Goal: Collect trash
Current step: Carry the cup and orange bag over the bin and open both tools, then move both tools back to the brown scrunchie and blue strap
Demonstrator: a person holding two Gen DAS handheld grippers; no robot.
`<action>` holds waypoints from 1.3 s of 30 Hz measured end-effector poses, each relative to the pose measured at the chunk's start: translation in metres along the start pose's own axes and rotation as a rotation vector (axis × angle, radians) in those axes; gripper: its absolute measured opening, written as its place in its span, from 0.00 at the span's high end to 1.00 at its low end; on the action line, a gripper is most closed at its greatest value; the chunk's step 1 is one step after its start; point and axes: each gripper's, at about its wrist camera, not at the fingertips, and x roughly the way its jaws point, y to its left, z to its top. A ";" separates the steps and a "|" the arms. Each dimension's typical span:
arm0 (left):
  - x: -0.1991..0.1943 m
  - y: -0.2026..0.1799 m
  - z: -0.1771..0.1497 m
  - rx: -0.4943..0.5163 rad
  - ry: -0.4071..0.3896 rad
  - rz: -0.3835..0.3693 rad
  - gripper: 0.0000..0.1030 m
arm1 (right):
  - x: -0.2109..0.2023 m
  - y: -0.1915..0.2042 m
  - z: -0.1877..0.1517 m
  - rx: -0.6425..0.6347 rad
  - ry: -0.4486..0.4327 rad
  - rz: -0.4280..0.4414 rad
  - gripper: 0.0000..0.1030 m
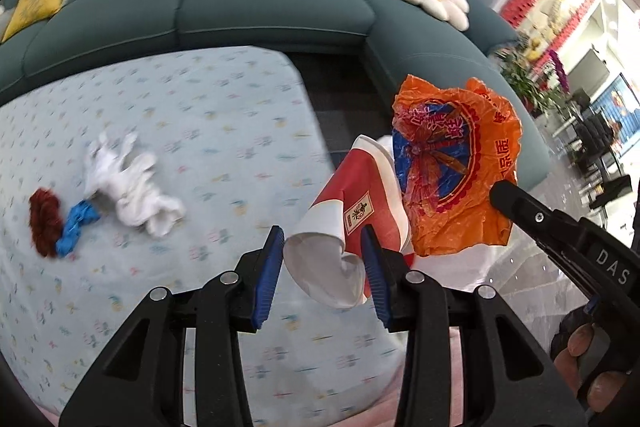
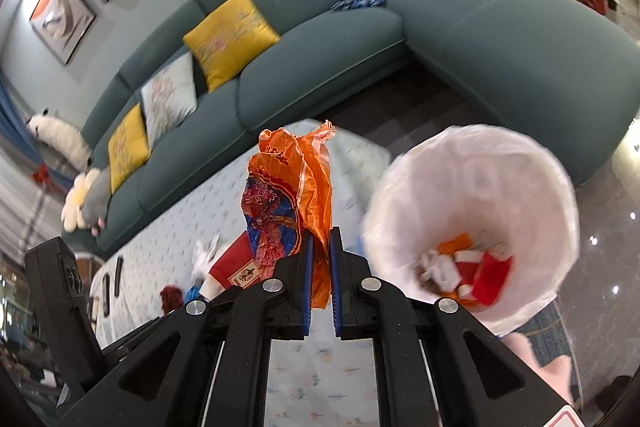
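Crumpled orange plastic wrapper pinched in right gripper; left gripper clamps red-and-white paper cup — both above the patterned tablecloth.

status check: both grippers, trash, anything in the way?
Left gripper shut on paper cup. Right gripper shut on orange bag. Bin open, unobstructed.
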 end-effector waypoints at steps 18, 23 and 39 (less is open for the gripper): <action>0.047 -0.107 0.013 0.139 0.051 -0.079 0.62 | -0.024 -0.105 0.022 0.133 -0.058 -0.112 0.91; 0.047 -0.102 0.018 0.105 0.025 -0.028 0.34 | -0.021 -0.105 0.023 0.133 -0.063 -0.151 0.76; 0.020 -0.058 0.012 0.036 -0.023 0.041 0.34 | -0.015 -0.058 0.007 0.046 -0.034 -0.140 0.62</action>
